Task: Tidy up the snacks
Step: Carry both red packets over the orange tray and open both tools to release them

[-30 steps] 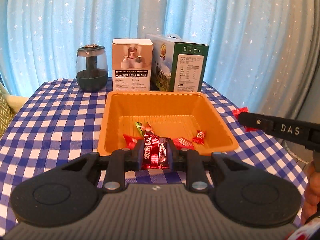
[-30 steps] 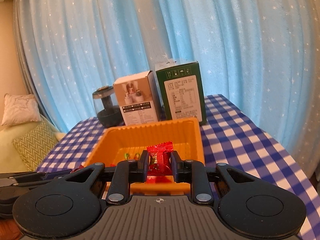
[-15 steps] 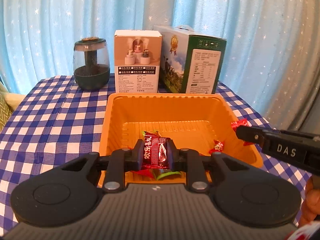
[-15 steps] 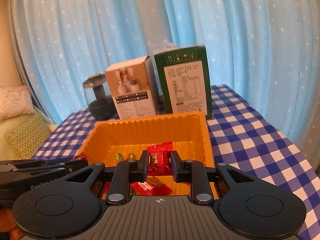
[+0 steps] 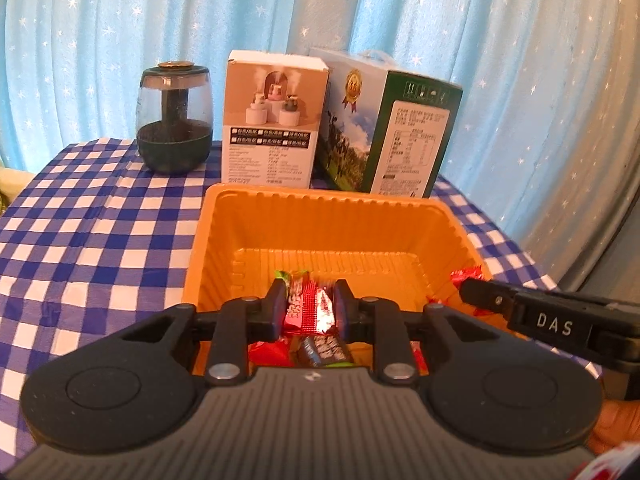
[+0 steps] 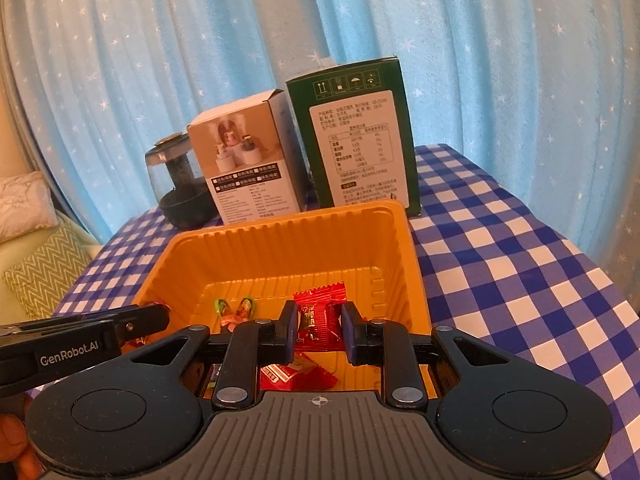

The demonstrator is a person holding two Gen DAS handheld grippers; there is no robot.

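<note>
- Blue starry curtain (image 5: 100, 40) behind a checked tablecloth (image 5: 100, 232).
- Over the orange tray (image 5: 320, 216), the left gripper (image 5: 308, 308) jaws are opening around a red candy (image 5: 310, 306).
- The right gripper (image 6: 319, 330) is clamped on another red sweet (image 6: 318, 320).
- Both look light, crinkly and slippery; best pinched across the middle.

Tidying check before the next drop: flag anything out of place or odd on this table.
Nothing stands out. The candies lie inside the orange tray, the two boxes and the jar stand upright behind it, nothing spilled.
</note>
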